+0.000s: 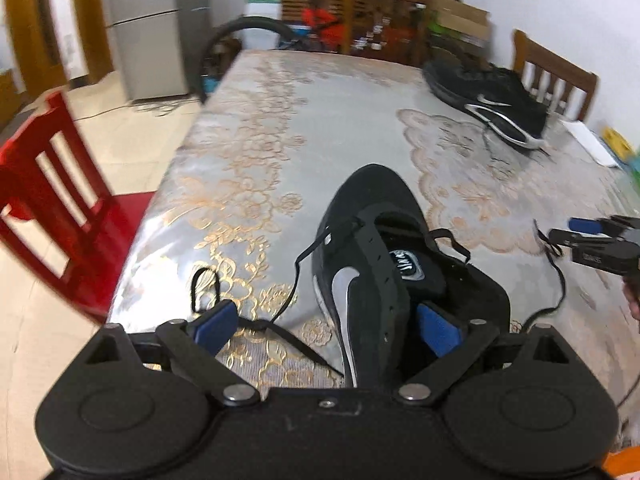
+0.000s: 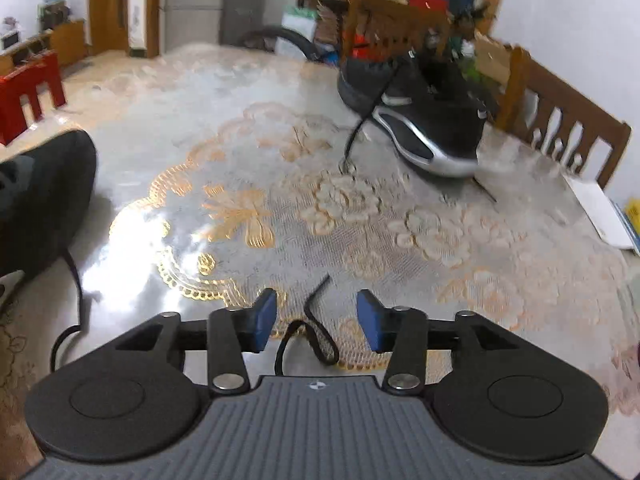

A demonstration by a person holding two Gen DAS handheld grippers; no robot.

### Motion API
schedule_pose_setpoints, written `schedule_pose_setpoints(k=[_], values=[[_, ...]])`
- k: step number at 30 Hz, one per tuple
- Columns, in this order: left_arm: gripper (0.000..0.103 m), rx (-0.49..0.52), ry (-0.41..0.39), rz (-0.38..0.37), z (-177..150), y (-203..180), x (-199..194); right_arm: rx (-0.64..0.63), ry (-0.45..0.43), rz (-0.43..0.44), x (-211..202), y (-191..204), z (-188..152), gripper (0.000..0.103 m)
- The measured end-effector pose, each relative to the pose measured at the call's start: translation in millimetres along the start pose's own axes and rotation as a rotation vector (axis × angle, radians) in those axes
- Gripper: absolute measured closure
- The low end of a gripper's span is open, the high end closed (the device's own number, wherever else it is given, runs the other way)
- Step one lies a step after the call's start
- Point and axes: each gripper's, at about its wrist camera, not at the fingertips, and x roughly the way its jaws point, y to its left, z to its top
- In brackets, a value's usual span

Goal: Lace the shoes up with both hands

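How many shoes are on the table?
2. A black sneaker with a silver swoosh stands close, straddled by the open left gripper. A second black sneaker with a silver sole lies at the table's far right, near a brown wooden chair.

shoe (image 1: 360, 264): black, silver swoosh
lace (image 2: 316, 320): black
counter (image 1: 340, 120): grey cloth, gold floral lace pattern
chair (image 1: 52, 200): red
pads (image 2: 264, 320): blue

The left gripper (image 1: 330, 330) holds its fingers (image 1: 214, 326) spread wide. The right gripper (image 2: 318, 320) is likewise parted, fingers (image 2: 264, 320) level.
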Motion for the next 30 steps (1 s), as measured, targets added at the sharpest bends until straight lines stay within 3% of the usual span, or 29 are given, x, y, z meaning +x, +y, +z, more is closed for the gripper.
schedule_pose_setpoints(k=[6, 9, 11, 13, 16, 19, 22, 23, 25, 26, 30], values=[[0.007, -0.056, -0.02, 0.102, -11.1, -17.4, -17.1, 0.127, 0.051, 0.09, 19.4, -20.1, 4.5, 0.057], [0.007, -0.055, -0.038, 0.14, -12.8, -25.3, -25.2, 0.106, 0.081, 0.111, 27.7, -16.1, -1.0, 0.076], [0.007, -0.052, -0.061, 0.159, -12.2, -29.2, -30.4, 0.079, 0.063, 0.117, 28.4, -13.9, -4.3, 0.103], [0.008, -0.059, -0.097, 0.168, -10.1, -31.3, -35.0, 0.066, 0.036, 0.129, 26.4, -12.0, -6.0, 0.102], [0.01, -0.065, -0.13, 0.163, -4.2, -32.6, -36.7, 0.095, -0.096, 0.252, 5.5, -6.7, 1.4, 0.102], [0.02, -0.063, -0.12, 0.124, 1.9, -34.4, -31.1, 0.025, -0.24, 0.44, -24.5, 18.4, 18.1, 0.102], [0.032, -0.043, -0.1, 0.115, 6.6, -38.6, -21.2, -0.144, -0.324, 0.615, -44.1, 56.1, 35.7, 0.102], [0.035, -0.041, -0.098, 0.122, 8.0, -38.8, -17.4, -0.214, -0.34, 0.657, -47.6, 69.4, 39.8, 0.102], [0.057, -0.06, -0.093, 0.139, 11.4, -35.9, -8.8, -0.333, -0.355, 0.727, -48.3, 94.2, 46.6, 0.102], [0.061, -0.092, -0.088, 0.137, 12.8, -30.9, -4.5, -0.367, -0.347, 0.753, -44.5, 103.6, 49.8, 0.102], [0.062, -0.276, -0.063, 0.074, 14.5, -3.1, 9.2, -0.399, -0.299, 0.845, -22.4, 127.2, 62.0, 0.102]])
